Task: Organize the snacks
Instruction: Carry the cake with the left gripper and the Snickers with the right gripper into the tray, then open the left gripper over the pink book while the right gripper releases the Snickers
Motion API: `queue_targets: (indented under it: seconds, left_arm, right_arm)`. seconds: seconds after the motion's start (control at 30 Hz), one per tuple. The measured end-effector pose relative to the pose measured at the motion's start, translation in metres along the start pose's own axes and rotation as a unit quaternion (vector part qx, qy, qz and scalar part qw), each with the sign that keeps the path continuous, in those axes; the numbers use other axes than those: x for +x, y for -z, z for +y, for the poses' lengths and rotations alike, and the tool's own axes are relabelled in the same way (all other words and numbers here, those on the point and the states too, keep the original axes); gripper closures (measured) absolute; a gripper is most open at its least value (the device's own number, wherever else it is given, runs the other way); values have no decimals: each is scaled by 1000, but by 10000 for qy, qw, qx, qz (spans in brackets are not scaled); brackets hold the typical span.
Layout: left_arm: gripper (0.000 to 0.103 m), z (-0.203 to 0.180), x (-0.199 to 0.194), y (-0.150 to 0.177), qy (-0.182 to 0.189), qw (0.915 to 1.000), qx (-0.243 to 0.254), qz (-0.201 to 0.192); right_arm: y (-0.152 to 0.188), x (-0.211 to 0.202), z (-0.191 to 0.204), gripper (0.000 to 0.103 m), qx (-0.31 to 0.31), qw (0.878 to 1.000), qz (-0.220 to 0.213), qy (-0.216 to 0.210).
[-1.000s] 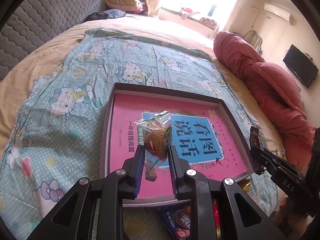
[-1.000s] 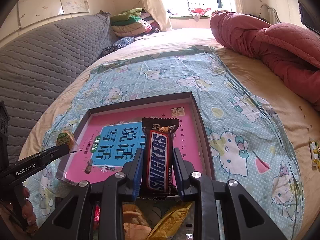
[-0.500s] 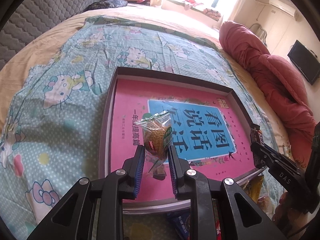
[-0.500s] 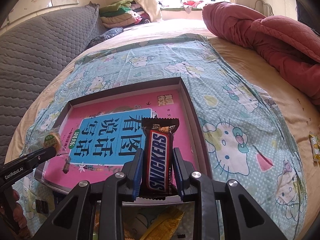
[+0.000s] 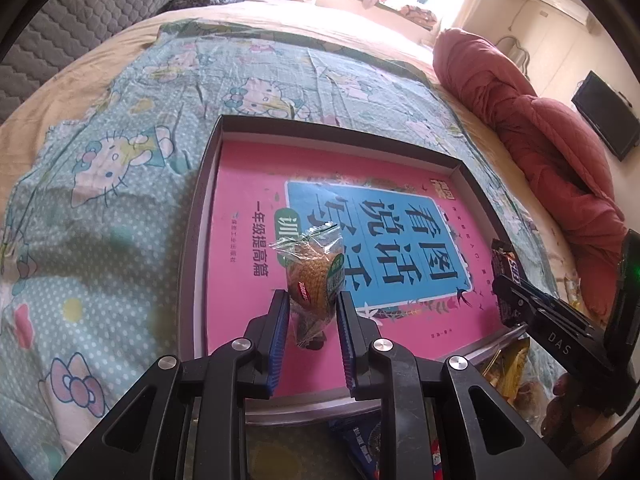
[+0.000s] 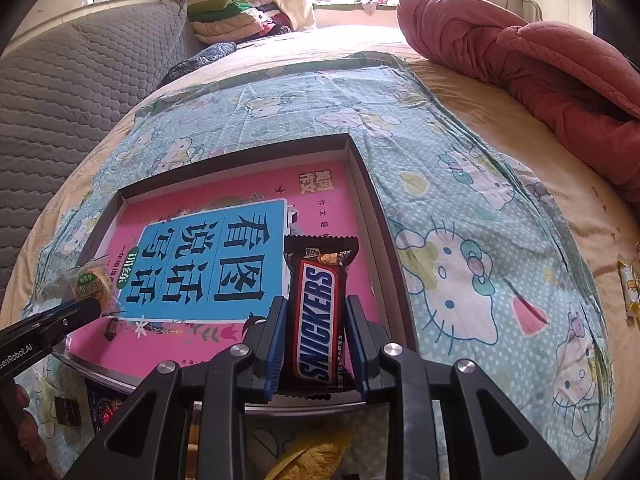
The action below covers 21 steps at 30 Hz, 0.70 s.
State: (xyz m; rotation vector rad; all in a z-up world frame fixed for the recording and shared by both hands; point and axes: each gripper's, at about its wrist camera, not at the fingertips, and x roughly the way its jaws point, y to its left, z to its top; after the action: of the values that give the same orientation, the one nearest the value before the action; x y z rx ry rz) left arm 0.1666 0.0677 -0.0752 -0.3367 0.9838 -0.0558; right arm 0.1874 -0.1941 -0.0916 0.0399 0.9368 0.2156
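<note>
The left gripper [image 5: 312,300] pinches a clear-wrapped round cake [image 5: 314,276] and the right gripper [image 6: 316,308] clamps a Snickers bar [image 6: 318,308] — both held over the pink-floored shallow box [image 5: 208,216] lying on the cartoon-print sheet [image 5: 120,184].

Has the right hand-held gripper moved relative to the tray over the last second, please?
Yes. The right hand-held gripper, shut on the Snickers bar, has come down towards the tray.

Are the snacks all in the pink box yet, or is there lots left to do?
Not yet. The box looks bare of snacks. In hand: the left gripper grips a wrapped cookie and the right gripper a Snickers bar, both over the box. Left: more packets by the near edge and a yellow packet off to the right.
</note>
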Motion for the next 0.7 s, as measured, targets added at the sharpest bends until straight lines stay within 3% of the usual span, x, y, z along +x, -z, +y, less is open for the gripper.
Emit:
queue_targets:
  seconds: [0.7]
  left_arm:
    - [78,8,-10,-3,58,9999,-58,-109]
  right_arm:
    - [-2,-12,0,74,3,9999,-77,-86]
